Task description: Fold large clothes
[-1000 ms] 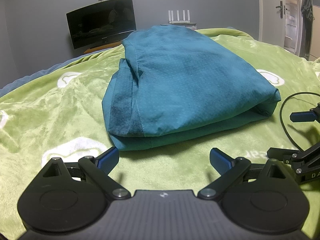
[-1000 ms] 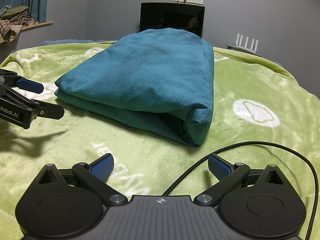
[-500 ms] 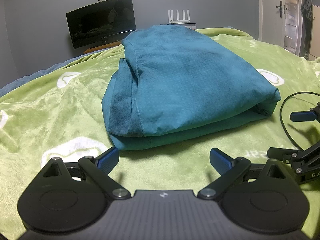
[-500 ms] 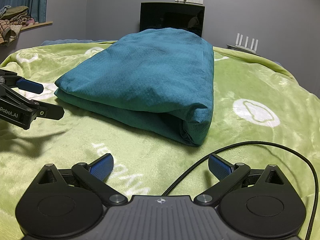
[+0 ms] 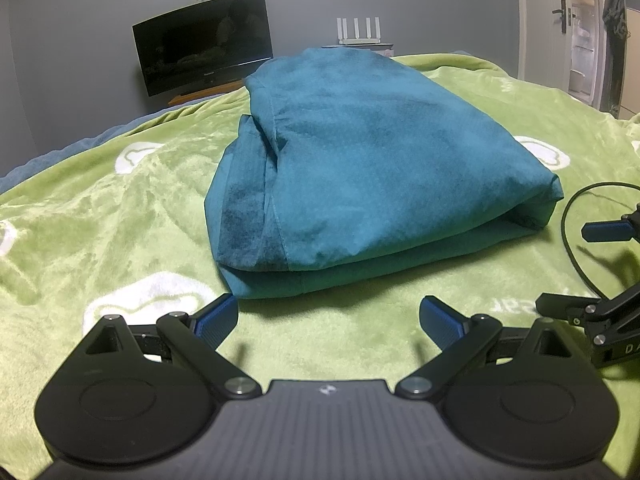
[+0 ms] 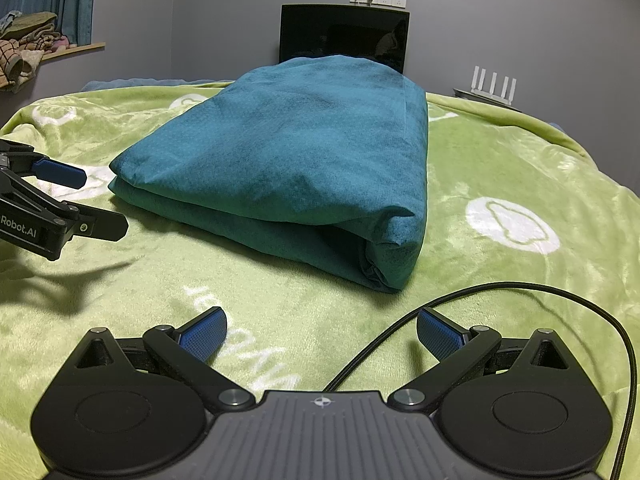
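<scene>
A teal garment lies folded in a thick stack on the green blanket; it also shows in the right wrist view. My left gripper is open and empty, just short of the stack's near edge. My right gripper is open and empty, a little before the stack's near right corner. Each gripper shows in the other's view: the right gripper at the right edge, the left gripper at the left edge.
A black cable loops over the blanket by the right gripper. A dark monitor and a white router stand beyond the bed. A doorway is at far right. Clothes pile on a shelf at far left.
</scene>
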The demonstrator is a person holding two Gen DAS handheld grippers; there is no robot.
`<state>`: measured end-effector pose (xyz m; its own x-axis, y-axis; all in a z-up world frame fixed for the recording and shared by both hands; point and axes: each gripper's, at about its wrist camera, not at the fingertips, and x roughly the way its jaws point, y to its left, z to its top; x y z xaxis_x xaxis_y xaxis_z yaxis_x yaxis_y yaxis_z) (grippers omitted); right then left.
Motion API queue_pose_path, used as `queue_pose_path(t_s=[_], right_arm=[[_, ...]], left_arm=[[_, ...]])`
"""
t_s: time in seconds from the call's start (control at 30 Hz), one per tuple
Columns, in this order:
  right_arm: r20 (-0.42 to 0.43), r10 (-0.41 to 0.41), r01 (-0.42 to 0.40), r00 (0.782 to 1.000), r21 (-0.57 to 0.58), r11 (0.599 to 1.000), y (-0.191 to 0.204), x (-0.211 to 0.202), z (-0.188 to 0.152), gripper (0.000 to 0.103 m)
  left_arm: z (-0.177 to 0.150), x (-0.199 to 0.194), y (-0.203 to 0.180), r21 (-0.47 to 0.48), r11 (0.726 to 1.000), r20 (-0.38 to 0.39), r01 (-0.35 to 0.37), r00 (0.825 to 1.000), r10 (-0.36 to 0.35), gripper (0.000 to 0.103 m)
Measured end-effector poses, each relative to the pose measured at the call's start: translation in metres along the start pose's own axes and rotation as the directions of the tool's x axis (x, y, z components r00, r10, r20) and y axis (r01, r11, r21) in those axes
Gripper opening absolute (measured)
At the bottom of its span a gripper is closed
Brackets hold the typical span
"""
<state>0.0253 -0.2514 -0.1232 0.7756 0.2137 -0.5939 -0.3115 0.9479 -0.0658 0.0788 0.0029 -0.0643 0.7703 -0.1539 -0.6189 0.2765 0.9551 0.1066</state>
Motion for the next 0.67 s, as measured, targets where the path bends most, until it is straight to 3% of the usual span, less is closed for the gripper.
queue_pose_path(t_s=[0.67], right_arm=[[-0.002, 0.0, 0.0, 1.0, 0.001, 1.0, -0.0005, -0.0007, 0.0001, 0.103]], left_arm=[[0.0016, 0.0, 0.0021, 0.018, 0.999, -0.01, 0.028, 1.0, -0.027, 0.1]])
